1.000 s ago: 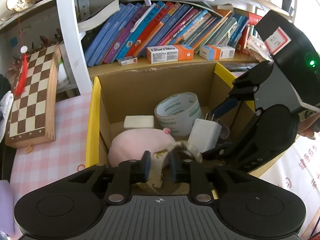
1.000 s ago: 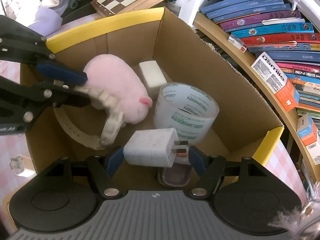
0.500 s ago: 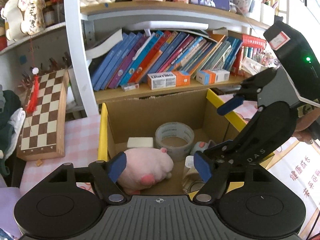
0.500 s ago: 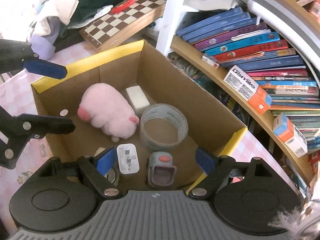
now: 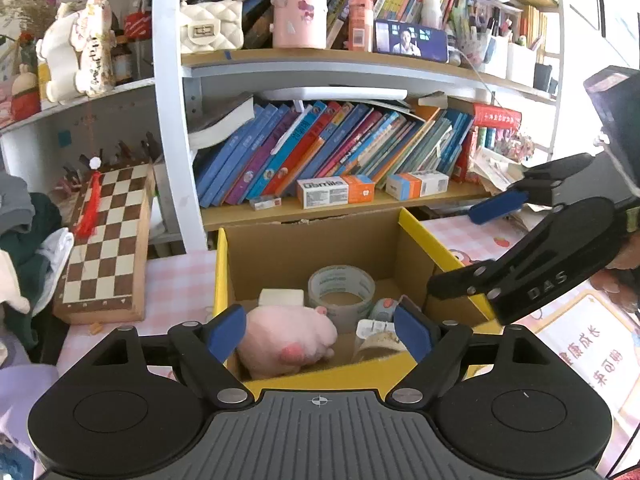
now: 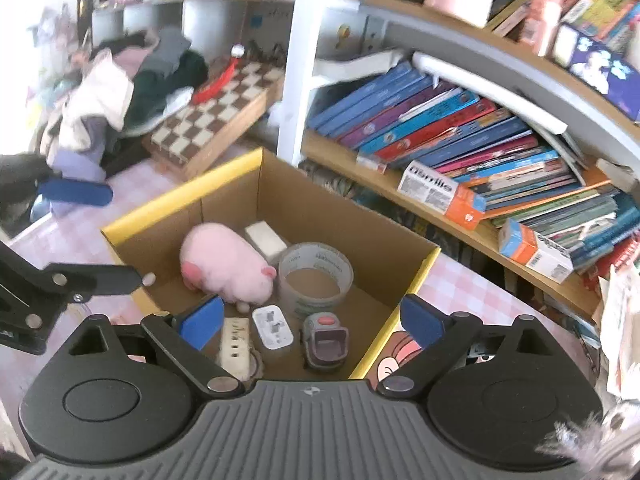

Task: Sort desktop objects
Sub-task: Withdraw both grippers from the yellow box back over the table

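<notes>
surface: pink checked tabletop (image 5: 182, 276) | centre: open cardboard box (image 5: 312, 240), yellow-edged flaps | left: wooden chessboard (image 5: 106, 240) lying flat, near clothes pile (image 6: 132, 80) | far: bookshelf (image 5: 360, 204) with leaning books, small cartons

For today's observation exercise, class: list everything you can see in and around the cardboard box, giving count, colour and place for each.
cardboard box: one, brown with yellow rim, on the pink checked cloth.
plush toy: one, pink, inside box.
tape roll: one, clear, beside the plush.
white block: one, back of box.
charger plug: one, white, front of box.
strap: one, beige, left of the plug.
small device: one, grey with red button, right of the plug.
chessboard: one, brown and cream, left of box.
books: many, mostly blue, on shelf.
left gripper: open, empty.
right gripper: open, empty.
</notes>
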Available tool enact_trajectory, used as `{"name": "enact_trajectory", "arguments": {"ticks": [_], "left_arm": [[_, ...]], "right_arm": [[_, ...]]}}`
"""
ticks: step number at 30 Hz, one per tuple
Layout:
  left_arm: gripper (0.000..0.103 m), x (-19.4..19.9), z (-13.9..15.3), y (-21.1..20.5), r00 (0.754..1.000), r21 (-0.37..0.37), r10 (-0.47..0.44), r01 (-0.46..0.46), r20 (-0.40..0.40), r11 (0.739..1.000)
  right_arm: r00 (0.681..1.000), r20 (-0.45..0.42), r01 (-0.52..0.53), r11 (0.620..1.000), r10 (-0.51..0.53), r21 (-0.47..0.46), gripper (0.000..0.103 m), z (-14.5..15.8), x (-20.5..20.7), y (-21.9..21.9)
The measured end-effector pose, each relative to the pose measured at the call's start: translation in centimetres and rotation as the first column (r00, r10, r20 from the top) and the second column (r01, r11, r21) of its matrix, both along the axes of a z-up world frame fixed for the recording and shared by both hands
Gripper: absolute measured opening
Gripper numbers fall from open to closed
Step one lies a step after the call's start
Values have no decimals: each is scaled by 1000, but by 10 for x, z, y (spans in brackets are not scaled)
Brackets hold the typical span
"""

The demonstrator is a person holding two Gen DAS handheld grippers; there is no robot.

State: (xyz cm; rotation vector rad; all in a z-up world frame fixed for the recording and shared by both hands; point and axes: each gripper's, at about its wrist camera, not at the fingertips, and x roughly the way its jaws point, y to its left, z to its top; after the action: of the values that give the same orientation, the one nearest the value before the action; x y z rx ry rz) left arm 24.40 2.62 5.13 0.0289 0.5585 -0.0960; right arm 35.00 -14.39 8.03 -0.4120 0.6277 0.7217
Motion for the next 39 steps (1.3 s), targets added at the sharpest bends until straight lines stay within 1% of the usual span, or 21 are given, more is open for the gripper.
{"name": "enact_trajectory", "arguments": {"ticks": [4, 6, 8, 10, 15, 23, 28, 32, 36, 39], "left_arm": [[85, -16, 0, 4, 1000, -12, 18, -18, 11, 1000], [89, -28, 0, 6, 999, -13, 42, -42, 26, 999], [91, -39, 0, 7, 997, -7, 58, -58, 41, 998], [91, -51, -2, 9, 997, -9, 65, -64, 42, 998], [94, -77, -5, 13, 997, -14, 75, -74, 35, 997], [94, -113, -14, 19, 996, -7, 87, -87, 2, 996], [94, -132, -21, 24, 995, -7, 101, -101, -15, 995], [95, -143, -29, 26, 993, -3, 112, -112, -37, 994], [95, -150, -37, 27, 990, -4, 125, -126, -59, 992], [95, -150, -43, 27, 988, -4, 134, -135, -75, 991]], "right_arm": [[997, 66, 23, 998, -28, 63, 99, 5, -25, -8], [995, 97, 27, 996, -35, 87, 100, 4, -39, -10], [992, 121, 30, 994, -43, 108, 100, 4, -53, -12], [991, 119, 41, 991, -56, 126, 100, 2, -65, -13], [993, 87, 70, 986, -84, 154, 100, -4, -92, -14], [993, 34, 108, 978, -116, 180, 100, -21, -135, -16], [992, 13, 123, 976, -128, 181, 100, -33, -156, -17], [988, -33, 153, 971, -150, 182, 100, -46, -165, -19], [986, -60, 166, 972, -158, 164, 100, -59, -174, -18], [988, -54, 152, 980, -147, 129, 100, -70, -179, -13]]}}
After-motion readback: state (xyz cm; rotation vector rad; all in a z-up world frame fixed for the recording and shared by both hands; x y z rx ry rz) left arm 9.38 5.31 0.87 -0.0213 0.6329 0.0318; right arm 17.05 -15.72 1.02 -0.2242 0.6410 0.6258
